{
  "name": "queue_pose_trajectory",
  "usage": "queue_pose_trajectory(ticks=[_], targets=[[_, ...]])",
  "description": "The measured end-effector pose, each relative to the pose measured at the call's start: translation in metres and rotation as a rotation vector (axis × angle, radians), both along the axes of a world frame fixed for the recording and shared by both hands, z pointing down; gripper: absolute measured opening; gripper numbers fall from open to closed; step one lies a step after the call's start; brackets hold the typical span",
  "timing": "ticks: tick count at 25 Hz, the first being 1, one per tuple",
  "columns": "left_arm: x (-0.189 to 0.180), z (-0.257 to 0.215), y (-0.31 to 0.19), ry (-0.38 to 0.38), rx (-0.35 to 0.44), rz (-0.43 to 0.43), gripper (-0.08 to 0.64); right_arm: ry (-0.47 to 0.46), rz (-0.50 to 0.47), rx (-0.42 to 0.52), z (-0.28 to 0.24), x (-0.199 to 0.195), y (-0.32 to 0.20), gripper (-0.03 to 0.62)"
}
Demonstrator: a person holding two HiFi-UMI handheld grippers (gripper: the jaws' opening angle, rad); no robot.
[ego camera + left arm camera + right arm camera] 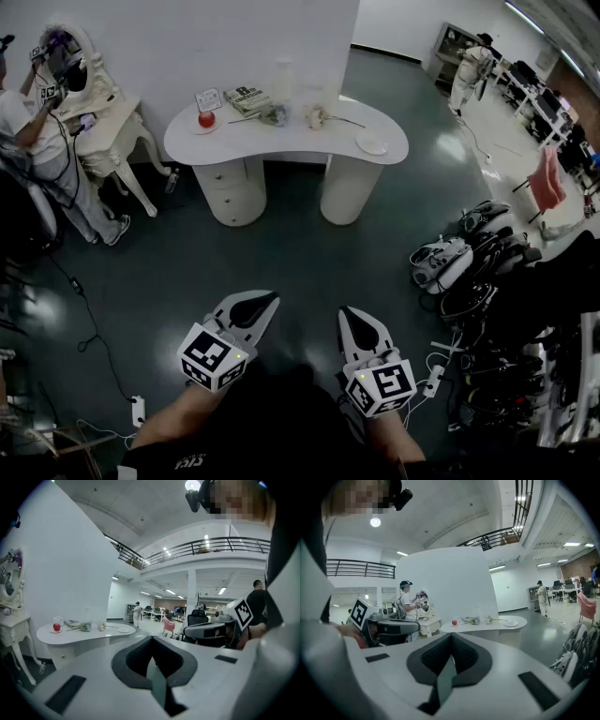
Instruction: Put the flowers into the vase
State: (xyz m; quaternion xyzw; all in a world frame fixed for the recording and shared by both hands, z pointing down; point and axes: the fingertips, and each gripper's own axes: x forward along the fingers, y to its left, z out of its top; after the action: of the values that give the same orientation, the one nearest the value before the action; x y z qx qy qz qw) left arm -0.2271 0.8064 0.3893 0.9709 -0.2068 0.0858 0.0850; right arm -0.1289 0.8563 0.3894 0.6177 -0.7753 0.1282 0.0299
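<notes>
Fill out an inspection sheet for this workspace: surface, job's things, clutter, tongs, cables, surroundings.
Surface: white kidney-shaped table, far from the tongs.
Job's things: pale cut flowers lying on it; clear tall glass vase behind them, faint.
Clutter: red round object on a plate, book, white saucer.
Tongs: left tongs and right tongs shut, empty.
Cables: black floor cable; tangled gear pile at right.
Surroundings: person at a white dressing table.
</notes>
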Motion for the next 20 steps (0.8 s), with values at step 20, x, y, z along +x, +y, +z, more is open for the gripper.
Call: queue_pose_trajectory(ticks=[20], targets=[[0.033, 0.028, 0.015, -0.019, -0.054, -0.110, 0.012, -0.080, -0.007, 0.007, 0.018, 0.065, 0.014, 0.020]])
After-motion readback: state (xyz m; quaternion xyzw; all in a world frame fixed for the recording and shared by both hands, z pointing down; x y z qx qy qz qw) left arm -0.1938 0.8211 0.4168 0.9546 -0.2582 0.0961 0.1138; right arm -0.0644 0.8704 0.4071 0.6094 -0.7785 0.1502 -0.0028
